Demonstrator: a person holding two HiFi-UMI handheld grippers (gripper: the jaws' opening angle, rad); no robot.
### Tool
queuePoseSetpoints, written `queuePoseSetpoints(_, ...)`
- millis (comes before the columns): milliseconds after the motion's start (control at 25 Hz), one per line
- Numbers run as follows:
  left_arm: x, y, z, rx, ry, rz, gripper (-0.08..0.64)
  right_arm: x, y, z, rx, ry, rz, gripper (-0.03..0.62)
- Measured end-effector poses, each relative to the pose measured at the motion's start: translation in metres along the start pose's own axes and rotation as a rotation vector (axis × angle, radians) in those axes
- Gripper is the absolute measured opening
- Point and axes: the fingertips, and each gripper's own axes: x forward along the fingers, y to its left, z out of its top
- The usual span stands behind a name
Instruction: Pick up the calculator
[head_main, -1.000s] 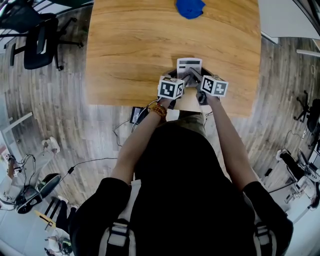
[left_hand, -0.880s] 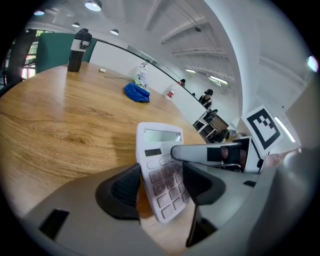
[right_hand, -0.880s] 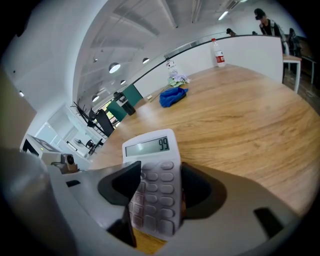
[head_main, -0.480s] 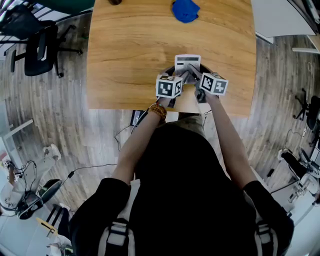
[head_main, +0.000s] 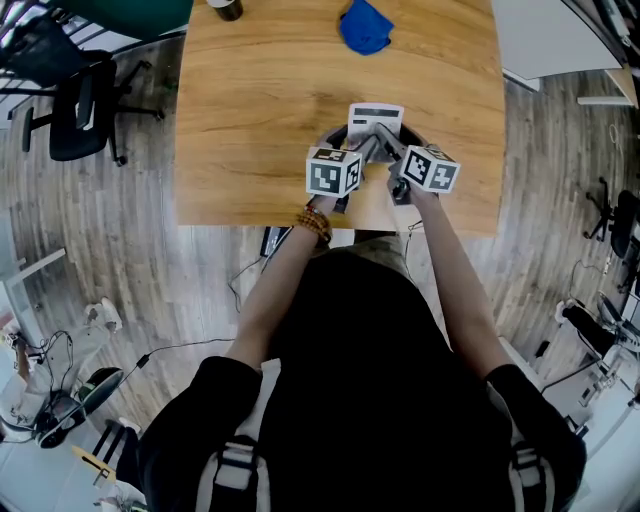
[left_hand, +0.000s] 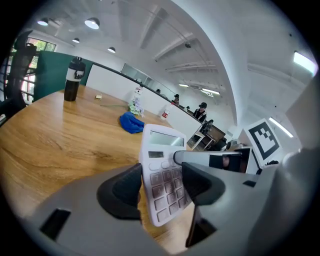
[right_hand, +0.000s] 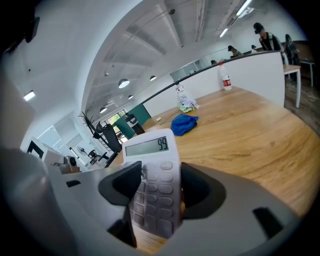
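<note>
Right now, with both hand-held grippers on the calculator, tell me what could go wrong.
1. The left hand-held gripper and the right hand-held gripper both clamp the calculator at its keypad end. The display end sticks out free, so it may pivot or slip.
2. The two sit close together, so uneven pulling could twist it loose over the table.
3. The pads lie on the keys and may press them.

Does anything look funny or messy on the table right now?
A little. The calculator isn't lying flat: it is held up at a slant, pinched between the left gripper and the right gripper. A blue cloth lies crumpled at the far end of the table. Nothing looks spilled or broken.
</note>
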Motion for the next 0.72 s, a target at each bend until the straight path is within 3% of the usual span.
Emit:
queuePoseSetpoints(200, -0.007, -0.008, 0.031, 0.040, -0.061, -0.023, 0.284, -0.004, 0.009, 0.016, 0.050, -0.055, 0.046, 0.261)
queuePoseSetpoints(720, -0.030, -0.032, 0.096, 0.138, -0.191, -0.048, 0.283, -0.030, 0.041, 0.079, 0.031, -0.194, 0.083, 0.259)
